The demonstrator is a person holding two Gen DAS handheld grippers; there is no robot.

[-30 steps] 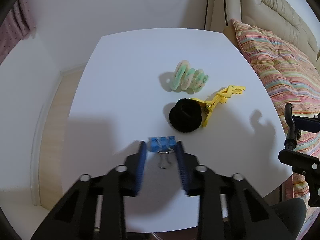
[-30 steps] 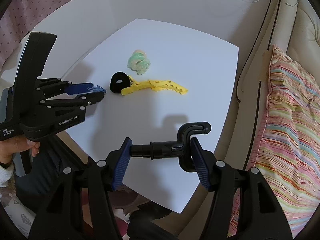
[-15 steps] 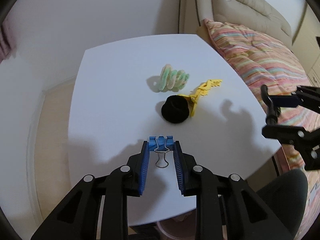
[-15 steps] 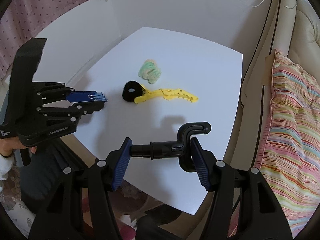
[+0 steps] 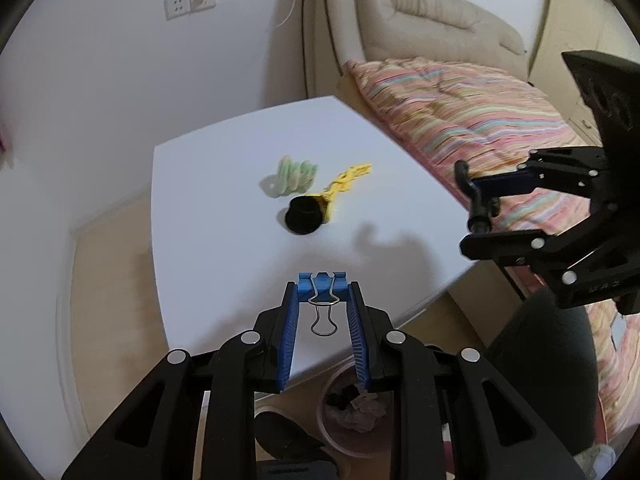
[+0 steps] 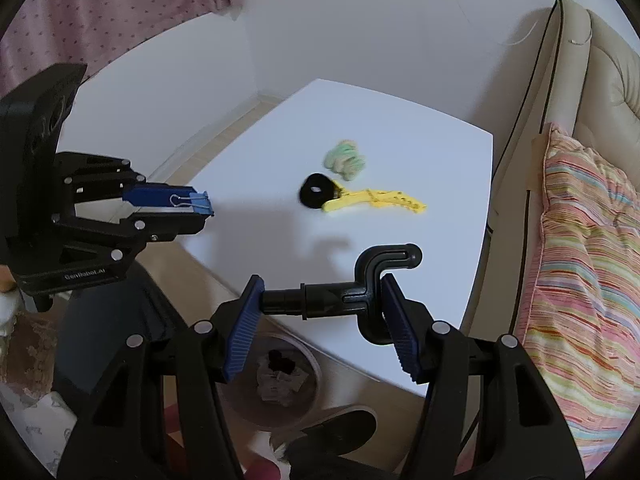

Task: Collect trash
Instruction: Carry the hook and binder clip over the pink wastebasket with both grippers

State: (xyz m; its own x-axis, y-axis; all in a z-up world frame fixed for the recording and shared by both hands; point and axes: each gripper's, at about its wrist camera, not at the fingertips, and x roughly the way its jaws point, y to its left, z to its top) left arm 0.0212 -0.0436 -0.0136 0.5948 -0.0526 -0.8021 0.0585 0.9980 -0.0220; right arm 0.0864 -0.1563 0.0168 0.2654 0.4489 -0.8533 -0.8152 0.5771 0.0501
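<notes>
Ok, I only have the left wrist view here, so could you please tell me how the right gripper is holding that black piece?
Observer: The right gripper has the black hook crosswise between its fingers, with the straight stem end against one finger and the curved end against the other.
Operator: Thank you. Where does the bin sit relative to it?
Observer: In the right wrist view, the trash bin shows below those fingers, just off the edge of the table. There is crumpled paper inside it.
Operator: And what is off to my left?
Observer: A pink dotted curtain hangs along the wall on that side.
</notes>
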